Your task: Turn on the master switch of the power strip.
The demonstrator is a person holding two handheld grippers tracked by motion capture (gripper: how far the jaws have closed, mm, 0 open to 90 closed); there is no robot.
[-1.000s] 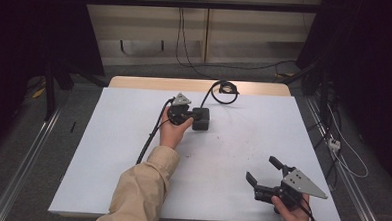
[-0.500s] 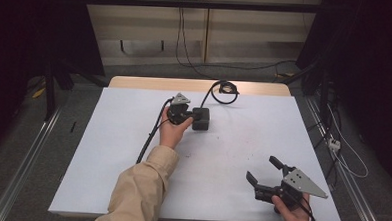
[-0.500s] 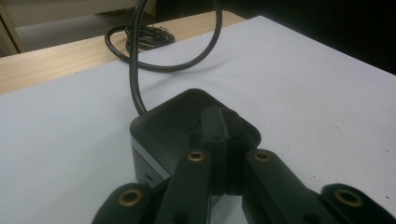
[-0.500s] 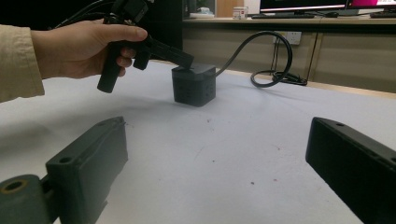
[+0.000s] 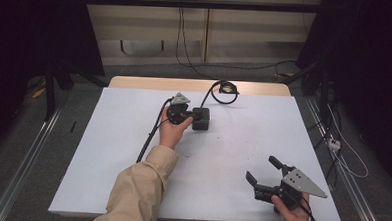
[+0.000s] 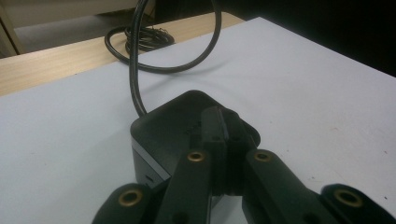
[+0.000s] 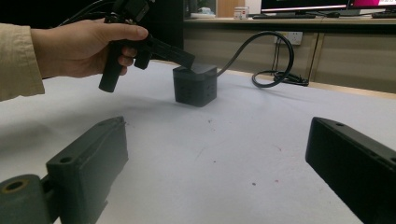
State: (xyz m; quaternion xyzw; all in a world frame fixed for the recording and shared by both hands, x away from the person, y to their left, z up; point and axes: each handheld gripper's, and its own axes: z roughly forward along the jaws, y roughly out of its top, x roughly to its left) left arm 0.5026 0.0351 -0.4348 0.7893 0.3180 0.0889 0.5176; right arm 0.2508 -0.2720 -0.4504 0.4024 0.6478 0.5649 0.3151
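A black cube-shaped power block (image 5: 202,120) stands on the white table sheet (image 5: 117,152), toward the far middle. Its thick black cord (image 5: 224,89) loops away to a coil at the far edge. My left gripper (image 5: 192,115) is shut, its joined tips resting on the block's top face (image 6: 163,126). The left gripper view shows the jaws (image 6: 223,122) pressed together with nothing between them. From the right gripper view, the left gripper (image 7: 187,59) slants down onto the block (image 7: 195,86). My right gripper (image 5: 261,167) sits at the near right, open and empty (image 7: 219,158).
The left gripper's own cable (image 5: 150,136) trails along the sheet toward the near left. A bare wooden strip (image 5: 135,83) borders the table's far edge. Metal rails run along the floor on both sides, and a white power strip (image 5: 334,143) lies on the floor at right.
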